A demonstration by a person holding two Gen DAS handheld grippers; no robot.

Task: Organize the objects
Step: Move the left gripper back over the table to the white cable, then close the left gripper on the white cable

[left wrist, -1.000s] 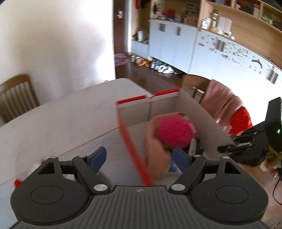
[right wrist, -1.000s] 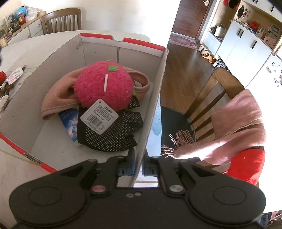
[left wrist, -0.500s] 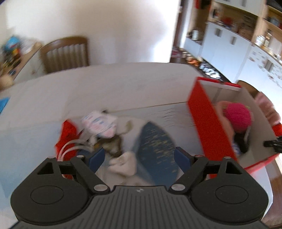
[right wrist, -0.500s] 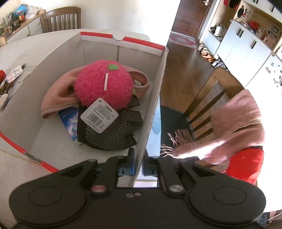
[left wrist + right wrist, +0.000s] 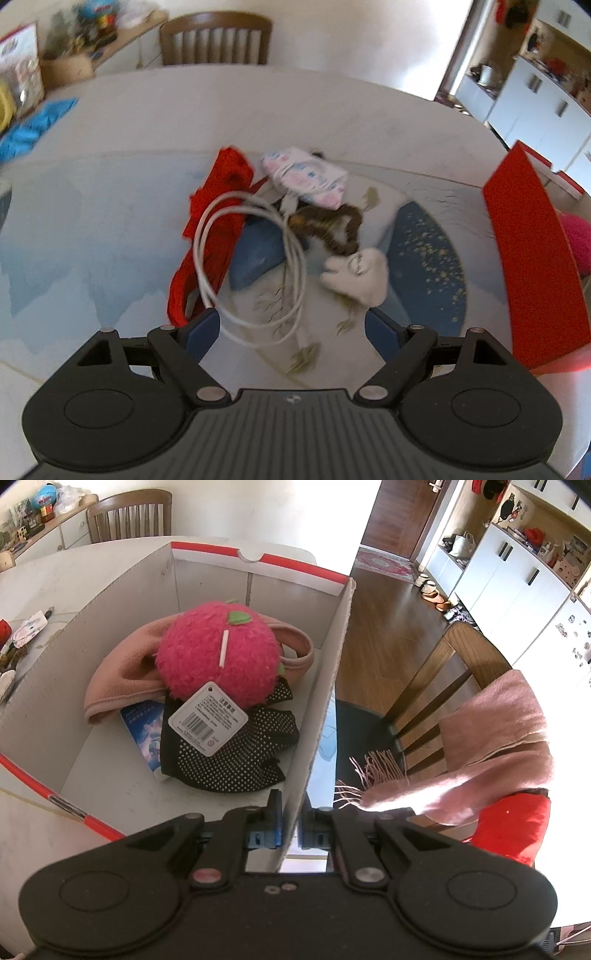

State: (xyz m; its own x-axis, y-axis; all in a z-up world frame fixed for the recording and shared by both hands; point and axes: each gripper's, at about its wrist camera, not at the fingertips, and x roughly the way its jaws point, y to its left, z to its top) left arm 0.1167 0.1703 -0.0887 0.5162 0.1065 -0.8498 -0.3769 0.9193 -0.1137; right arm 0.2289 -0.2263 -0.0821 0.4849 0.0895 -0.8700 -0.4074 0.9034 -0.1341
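My left gripper (image 5: 291, 328) is open and empty above a pile on the table: a coiled white cable (image 5: 251, 266), a red cloth (image 5: 218, 218), a tissue pack (image 5: 306, 177), a brown curly piece (image 5: 328, 225), a white soft toy (image 5: 358, 277) and blue pouches (image 5: 428, 258). My right gripper (image 5: 290, 823) is shut on the side wall of the red-and-white cardboard box (image 5: 325, 686). Inside lie a pink plush ball with a tag (image 5: 218, 661), a pink cloth (image 5: 122, 675), dotted black gloves (image 5: 229, 753) and a blue packet (image 5: 147, 727). The box shows red at the right of the left wrist view (image 5: 532, 258).
A wooden chair (image 5: 214, 38) stands behind the table. A blue cloth (image 5: 33, 125) lies at the far left. Right of the box a chair (image 5: 443, 686) carries a pink scarf (image 5: 491, 746) and a red item (image 5: 513, 827). White cabinets line the right wall.
My left gripper has swung left from over the box to above the pile on the table. My right gripper has stayed clamped on the box wall.
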